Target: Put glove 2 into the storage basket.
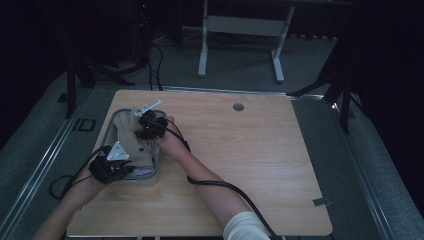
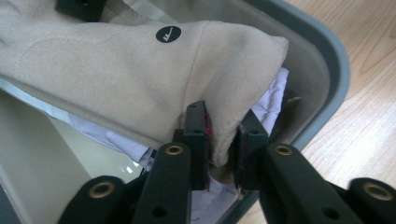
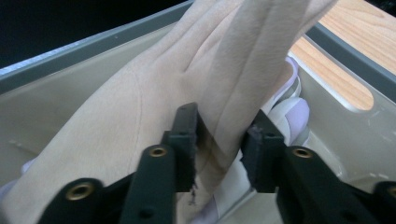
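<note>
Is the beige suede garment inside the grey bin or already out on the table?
Inside. The beige suede garment lies within the grey plastic bin walls over white cloth, pinched by both the left claw and right claw.

High view is dim, room behind nearly black; table (image 1: 240, 150) lit evenly from above, soft shadows, low detail, slight blur. Both gripper views brighter. Mild glare on the tray (image 2: 322, 60) wall. Jaws at bottom edge soft, out of focus; glove (image 3: 140, 102) fabric fairly sharp, slight edge distortion.

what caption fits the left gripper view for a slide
Left gripper pinching the edge of a beige suede-like garment over a grey plastic bin.
</note>
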The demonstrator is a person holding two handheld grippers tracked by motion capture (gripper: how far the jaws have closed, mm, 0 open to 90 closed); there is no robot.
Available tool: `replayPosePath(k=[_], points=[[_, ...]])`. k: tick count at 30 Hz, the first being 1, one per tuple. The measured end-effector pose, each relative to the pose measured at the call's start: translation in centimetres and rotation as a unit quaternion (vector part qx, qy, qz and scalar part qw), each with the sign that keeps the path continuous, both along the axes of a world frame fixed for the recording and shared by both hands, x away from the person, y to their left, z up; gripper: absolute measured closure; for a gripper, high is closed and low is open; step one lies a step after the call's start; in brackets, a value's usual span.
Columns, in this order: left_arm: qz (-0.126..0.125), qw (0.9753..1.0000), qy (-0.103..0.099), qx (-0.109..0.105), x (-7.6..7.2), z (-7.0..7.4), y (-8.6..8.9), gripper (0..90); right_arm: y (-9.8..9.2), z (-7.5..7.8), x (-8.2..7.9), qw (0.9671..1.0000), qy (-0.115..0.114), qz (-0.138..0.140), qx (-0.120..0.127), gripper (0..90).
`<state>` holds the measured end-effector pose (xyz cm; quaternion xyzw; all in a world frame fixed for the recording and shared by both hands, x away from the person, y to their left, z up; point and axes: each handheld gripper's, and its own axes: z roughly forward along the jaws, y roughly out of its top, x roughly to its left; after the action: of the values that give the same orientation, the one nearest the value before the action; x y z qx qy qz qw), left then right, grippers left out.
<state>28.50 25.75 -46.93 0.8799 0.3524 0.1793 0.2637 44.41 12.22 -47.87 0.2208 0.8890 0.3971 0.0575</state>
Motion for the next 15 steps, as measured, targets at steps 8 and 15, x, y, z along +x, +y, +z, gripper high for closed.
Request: replayPosePath(k=[8,15], points=[[0.011,0.9996,-0.001,-0.026,-1.1,1.5,0.1,50.9,-1.8,1.3,0.0,0.9996,0.0,-0.008,0.026,35.9],[0.015,0.9969,-0.016,-0.075,-1.8,3.2,-0.3,22.4,-3.4,2.8,-1.0,0.9987,-0.001,0.003,0.05,17.9]])
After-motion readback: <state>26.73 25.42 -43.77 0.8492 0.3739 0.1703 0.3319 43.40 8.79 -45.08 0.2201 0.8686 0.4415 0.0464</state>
